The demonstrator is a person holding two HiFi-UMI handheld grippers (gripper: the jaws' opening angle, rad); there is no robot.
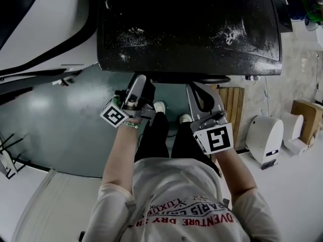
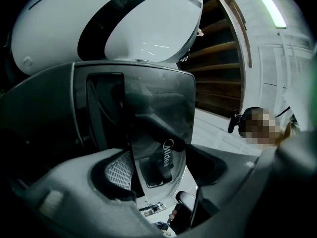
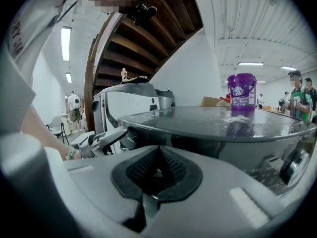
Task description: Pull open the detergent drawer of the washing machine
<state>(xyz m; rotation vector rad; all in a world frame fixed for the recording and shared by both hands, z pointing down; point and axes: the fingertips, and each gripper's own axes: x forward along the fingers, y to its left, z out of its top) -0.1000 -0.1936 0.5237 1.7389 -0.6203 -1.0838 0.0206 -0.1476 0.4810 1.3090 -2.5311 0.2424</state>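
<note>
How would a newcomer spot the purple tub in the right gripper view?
Find the dark, glossy washing machine top across the middle. Towards its far side stands a labelled tub. Its purple colour is unlike anything around it.

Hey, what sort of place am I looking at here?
Probably a big indoor workshop or test hall, not a home laundry room: the washing machine stands in the open near a wooden staircase, and people stand about under strip lights.
</note>
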